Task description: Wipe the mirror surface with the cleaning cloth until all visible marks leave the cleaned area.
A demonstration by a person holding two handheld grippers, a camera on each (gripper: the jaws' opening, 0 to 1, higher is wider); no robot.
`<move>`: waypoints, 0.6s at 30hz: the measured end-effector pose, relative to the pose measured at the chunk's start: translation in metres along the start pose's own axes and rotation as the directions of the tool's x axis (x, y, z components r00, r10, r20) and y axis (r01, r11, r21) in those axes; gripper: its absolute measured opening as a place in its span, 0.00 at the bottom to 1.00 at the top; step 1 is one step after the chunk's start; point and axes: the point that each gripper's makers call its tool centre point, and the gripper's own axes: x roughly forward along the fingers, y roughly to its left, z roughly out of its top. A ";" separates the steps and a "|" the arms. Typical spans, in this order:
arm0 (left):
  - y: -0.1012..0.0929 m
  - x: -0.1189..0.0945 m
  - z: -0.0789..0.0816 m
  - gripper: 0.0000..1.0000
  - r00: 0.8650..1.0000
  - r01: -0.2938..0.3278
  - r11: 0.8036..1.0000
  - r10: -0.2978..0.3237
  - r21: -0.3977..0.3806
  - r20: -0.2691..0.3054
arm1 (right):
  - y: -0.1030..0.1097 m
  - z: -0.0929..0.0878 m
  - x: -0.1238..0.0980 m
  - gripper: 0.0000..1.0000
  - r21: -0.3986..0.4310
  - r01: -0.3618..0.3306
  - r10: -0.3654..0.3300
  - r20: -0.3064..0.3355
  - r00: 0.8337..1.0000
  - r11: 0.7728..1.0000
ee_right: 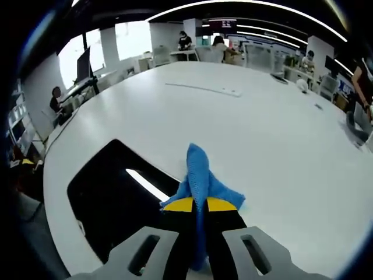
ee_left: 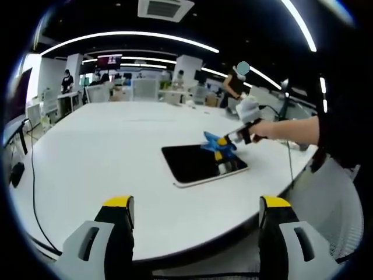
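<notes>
Mirror [ee_left: 201,164]: dark rectangular panel, laid flat on white table [ee_left: 105,157], near right edge. Ceiling light strip reflected in mirror [ee_right: 111,204], seen in right gripper view.
Cleaning cloth [ee_right: 201,181]: blue, clamped between closed jaws of right gripper [ee_right: 200,205], held at mirror's far edge.
Left gripper [ee_left: 195,204]: jaws spread apart, nothing held, positioned at near table edge, well apart from mirror.
</notes>
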 end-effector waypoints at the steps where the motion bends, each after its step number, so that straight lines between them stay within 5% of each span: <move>1: 0.000 0.000 0.000 0.89 1.000 0.000 1.000 0.000 0.000 0.000 | -0.001 0.000 0.001 0.01 -0.002 0.001 -0.001 0.000 1.000 1.000; 7: -0.001 0.000 0.000 0.89 1.000 0.007 1.000 -0.007 0.004 -0.003 | -0.009 0.002 -0.001 0.00 -0.049 0.021 -0.023 -0.035 0.999 0.999; 18: -0.001 -0.001 0.002 0.89 1.000 0.003 1.000 -0.003 -0.003 0.014 | -0.017 0.009 -0.041 0.00 -0.019 0.051 -0.051 0.002 0.999 0.999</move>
